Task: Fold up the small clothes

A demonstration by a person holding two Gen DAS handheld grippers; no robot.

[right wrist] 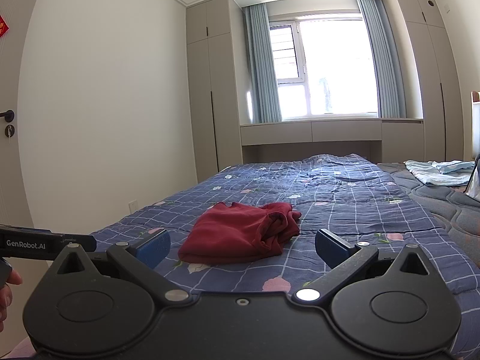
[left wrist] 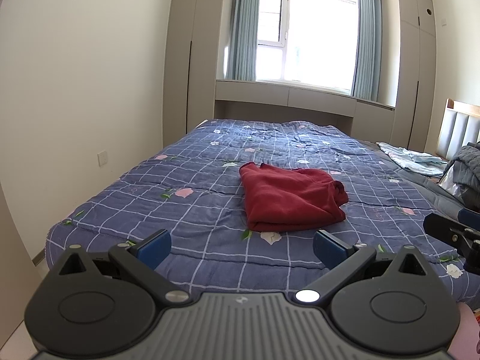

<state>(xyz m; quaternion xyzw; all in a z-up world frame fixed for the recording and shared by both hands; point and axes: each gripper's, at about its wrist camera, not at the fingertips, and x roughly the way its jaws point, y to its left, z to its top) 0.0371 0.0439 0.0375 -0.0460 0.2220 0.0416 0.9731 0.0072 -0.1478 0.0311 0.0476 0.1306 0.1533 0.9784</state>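
Observation:
A dark red garment (left wrist: 292,199) lies folded into a compact stack on the blue checked quilt (left wrist: 180,207); in the right wrist view the same red garment (right wrist: 240,235) shows bunched folds along its right side. My left gripper (left wrist: 241,250) is open, held back from the garment near the bed's front edge, with nothing between its blue pads. My right gripper (right wrist: 243,250) is open too, just short of the garment. The right gripper's side (left wrist: 453,234) shows at the right of the left wrist view, and the left gripper's body (right wrist: 45,244) at the left of the right wrist view.
A light blue cloth (right wrist: 441,172) lies on the grey mattress pad (right wrist: 444,210) at the far right. Grey clothes (left wrist: 465,168) are piled by the headboard (left wrist: 459,126). A wall (left wrist: 90,90) runs along the bed's left side, cabinets and a window (left wrist: 306,36) beyond. A person's hand (right wrist: 6,297) shows at left.

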